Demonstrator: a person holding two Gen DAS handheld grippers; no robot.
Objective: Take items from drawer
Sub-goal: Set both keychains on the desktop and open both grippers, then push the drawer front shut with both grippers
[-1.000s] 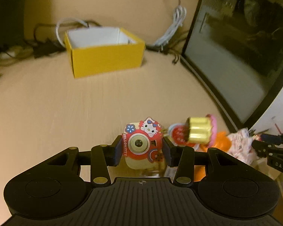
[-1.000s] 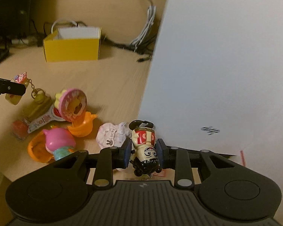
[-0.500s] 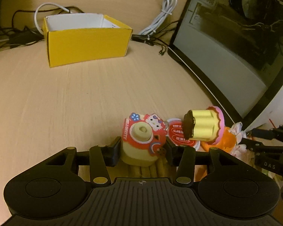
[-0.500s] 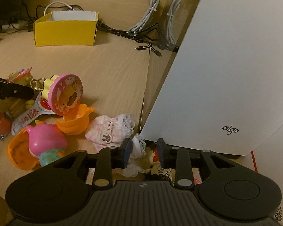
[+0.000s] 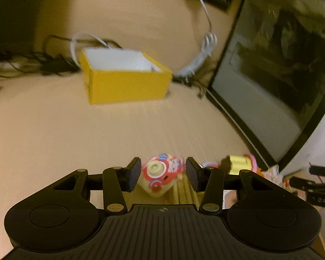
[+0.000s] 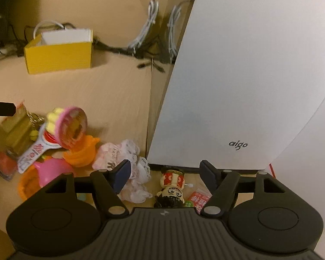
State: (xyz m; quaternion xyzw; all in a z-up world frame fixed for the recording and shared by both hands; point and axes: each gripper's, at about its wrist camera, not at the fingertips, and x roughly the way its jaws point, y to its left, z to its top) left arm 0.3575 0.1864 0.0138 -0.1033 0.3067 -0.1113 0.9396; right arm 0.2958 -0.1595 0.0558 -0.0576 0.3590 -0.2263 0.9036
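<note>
Between the left tongs [image 5: 162, 174], whose 2 pads stand apart with gaps either side, the red-and-cream cartoon toy camera [image 5: 160, 176] appears to rest on the wooden bench [image 5: 75, 134], though blur hides any contact. The right tongs [image 6: 165, 173] gape wide over the small black-haired doll figure [image 6: 172, 187], lying beside the white lace cloth [image 6: 132, 171]. Lift both straight up, clear of the toy pile.

The right gripper [image 6: 165, 174] has its jaws spread wide. Between them, on the bench [image 6: 110, 91], lies a small figurine [image 6: 171, 189], touching neither jaw. A frilly pink cloth [image 6: 127, 158] sits at the left jaw, with pink and orange toys [image 6: 75, 136] further left. A white case [image 6: 249, 75] stands ahead to the right.
</note>
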